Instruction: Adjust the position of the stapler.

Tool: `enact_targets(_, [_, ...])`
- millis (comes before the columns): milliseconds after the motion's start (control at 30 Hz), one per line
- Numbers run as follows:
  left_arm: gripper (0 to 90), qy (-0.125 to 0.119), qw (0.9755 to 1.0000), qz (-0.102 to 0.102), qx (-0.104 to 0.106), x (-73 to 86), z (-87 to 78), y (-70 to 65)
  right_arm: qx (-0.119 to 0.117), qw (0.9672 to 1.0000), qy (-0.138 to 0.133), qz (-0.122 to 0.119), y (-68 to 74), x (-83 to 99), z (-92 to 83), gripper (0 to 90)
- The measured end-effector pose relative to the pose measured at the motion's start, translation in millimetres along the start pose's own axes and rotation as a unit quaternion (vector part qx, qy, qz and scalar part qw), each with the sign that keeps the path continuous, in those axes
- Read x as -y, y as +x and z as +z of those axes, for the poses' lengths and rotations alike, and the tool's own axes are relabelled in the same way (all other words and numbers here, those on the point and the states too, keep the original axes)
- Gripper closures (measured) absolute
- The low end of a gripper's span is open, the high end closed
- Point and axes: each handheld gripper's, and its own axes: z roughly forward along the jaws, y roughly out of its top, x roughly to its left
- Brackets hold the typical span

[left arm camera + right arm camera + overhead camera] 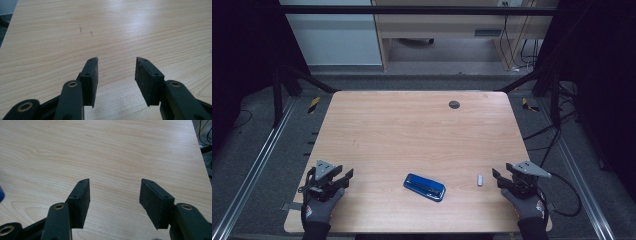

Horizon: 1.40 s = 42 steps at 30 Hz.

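A blue stapler (424, 187) lies flat near the front middle of the wooden table (412, 130). To its right rests a small white cylinder (480, 180). My left gripper (343, 178) hovers at the front left corner, held in a gloved hand, and it is open with nothing between its jaws (116, 75). At the front right my right gripper (500, 178) is also open and empty (114, 197), just right of the white cylinder. A sliver of the blue stapler (1, 193) shows at the left edge of the right gripper view.
A dark round grommet (454, 104) sits in the table near its far edge. Metal rails (252, 170) run along both sides of the table, and cables (557, 140) trail on the floor at the right.
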Motion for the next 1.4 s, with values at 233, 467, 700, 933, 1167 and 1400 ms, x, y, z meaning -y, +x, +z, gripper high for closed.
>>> enact_targets(233, [53.5,-0.002,0.9999,0.006,0.009,1.0,0.7,-0.5,-0.020,0.9998,0.008,-0.003,5.0,-4.6,-4.0,44.3])
enact_targets(467, [54.5,-0.004,0.9998,0.005,0.017,0.5,0.9,-0.3,-0.047,0.9985,0.016,-0.022,16.8,-17.1,-4.6,47.7])
enact_targets(700, [50.8,0.007,0.9996,-0.004,0.028,0.6,3.8,-0.9,-0.061,0.9974,0.020,-0.032,25.6,-28.2,-3.0,49.0])
enact_targets(933, [49.6,0.009,0.9995,-0.008,0.030,1.4,4.9,0.0,-0.082,0.9951,0.021,-0.052,40.4,-44.0,-8.6,49.4])
enact_targets(1167, [46.6,0.013,0.9995,-0.007,0.029,1.3,5.7,-0.4,-0.100,0.9935,0.006,-0.055,54.2,-63.6,-7.3,48.9])
enact_targets(1400, [47.5,0.012,0.9994,-0.004,0.033,0.6,5.0,-0.4,-0.119,0.9905,0.010,-0.067,71.8,-81.1,-2.1,49.6])
